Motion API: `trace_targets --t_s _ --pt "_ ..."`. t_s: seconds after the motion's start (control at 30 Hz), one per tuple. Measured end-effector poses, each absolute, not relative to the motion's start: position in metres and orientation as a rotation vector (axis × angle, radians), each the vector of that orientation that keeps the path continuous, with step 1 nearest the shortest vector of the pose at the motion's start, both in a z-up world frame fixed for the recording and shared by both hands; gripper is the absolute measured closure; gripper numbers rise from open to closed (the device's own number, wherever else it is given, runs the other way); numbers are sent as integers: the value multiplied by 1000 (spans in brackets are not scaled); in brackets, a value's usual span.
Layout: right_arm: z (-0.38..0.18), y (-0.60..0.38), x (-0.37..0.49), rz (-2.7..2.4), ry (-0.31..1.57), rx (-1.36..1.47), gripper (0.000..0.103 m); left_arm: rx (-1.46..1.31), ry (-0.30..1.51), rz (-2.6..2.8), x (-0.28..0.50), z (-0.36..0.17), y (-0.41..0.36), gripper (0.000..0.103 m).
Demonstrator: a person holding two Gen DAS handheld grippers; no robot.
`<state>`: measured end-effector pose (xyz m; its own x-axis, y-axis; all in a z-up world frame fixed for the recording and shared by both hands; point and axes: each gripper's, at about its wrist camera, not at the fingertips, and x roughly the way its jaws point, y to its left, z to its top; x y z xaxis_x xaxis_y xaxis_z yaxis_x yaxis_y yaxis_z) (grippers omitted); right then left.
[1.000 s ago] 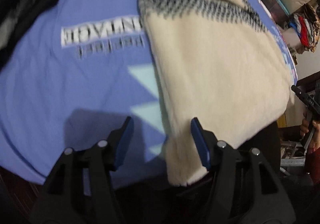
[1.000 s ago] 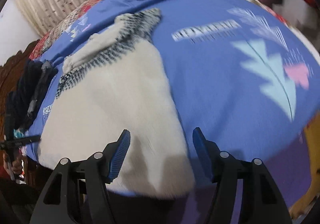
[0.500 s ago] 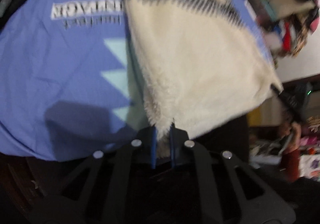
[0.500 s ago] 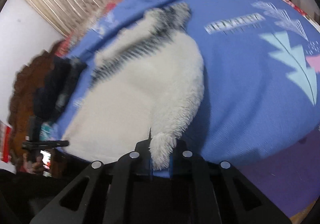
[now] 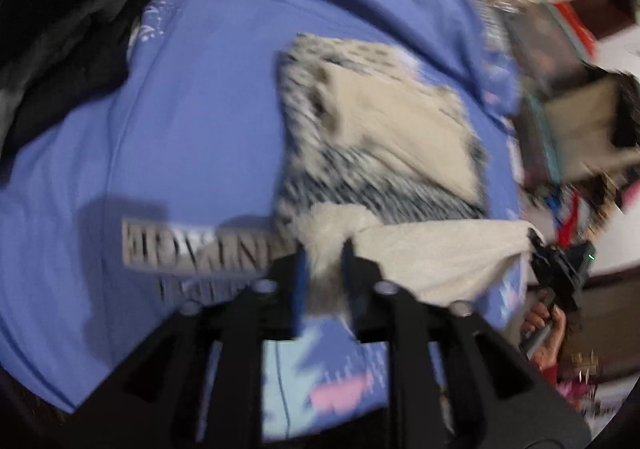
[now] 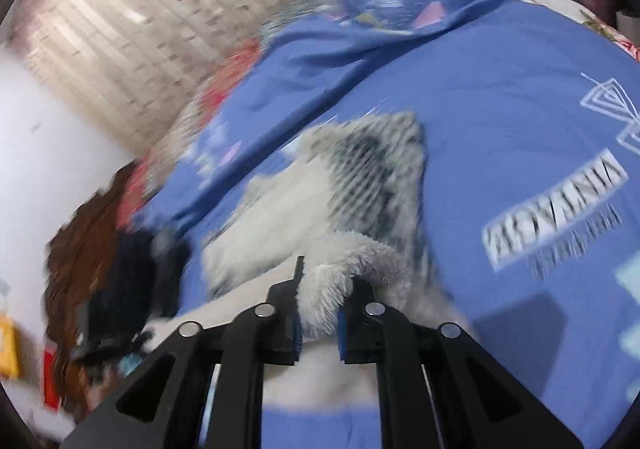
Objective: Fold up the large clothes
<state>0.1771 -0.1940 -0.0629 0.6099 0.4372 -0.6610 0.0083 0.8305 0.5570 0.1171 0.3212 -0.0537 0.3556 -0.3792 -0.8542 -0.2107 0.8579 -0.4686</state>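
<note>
The cream fleece sweater [image 5: 384, 137] lies on the blue bedsheet [image 5: 180, 137] covering the bed, its long axis running away from both cameras, with the dark-patterned band and collar end farthest. Its near hem is lifted and stretched sideways between the grippers. The left gripper [image 5: 324, 281] has its jaws clamped on one hem corner; the right gripper [image 6: 318, 313] pinches the other, both held low and pointing forward over the garment.
</note>
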Motion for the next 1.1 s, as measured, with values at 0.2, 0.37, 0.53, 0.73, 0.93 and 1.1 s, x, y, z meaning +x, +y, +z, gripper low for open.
trace_targets --t_s 0.2,0.37,0.53,0.73,0.93,1.1 --pt "-74 -202 172 178 802 593 39 -538 1231 29 127 -71 340 64" --pt "-62 -129 131 435 855 275 37 -424 1189 -30 89 -80 320 49" --pt "-124 -37 150 595 1149 173 37 -279 1233 -122 86 -107 274 49" --pt "-122 -11 236 479 1004 256 37 -226 1260 -107 96 -121 257 49" --pt "-116 -57 218 598 1033 543 36 -258 1255 -93 103 -118 267 49" --pt "-69 -89 145 479 836 315 36 -282 1274 -95 107 -125 267 49"
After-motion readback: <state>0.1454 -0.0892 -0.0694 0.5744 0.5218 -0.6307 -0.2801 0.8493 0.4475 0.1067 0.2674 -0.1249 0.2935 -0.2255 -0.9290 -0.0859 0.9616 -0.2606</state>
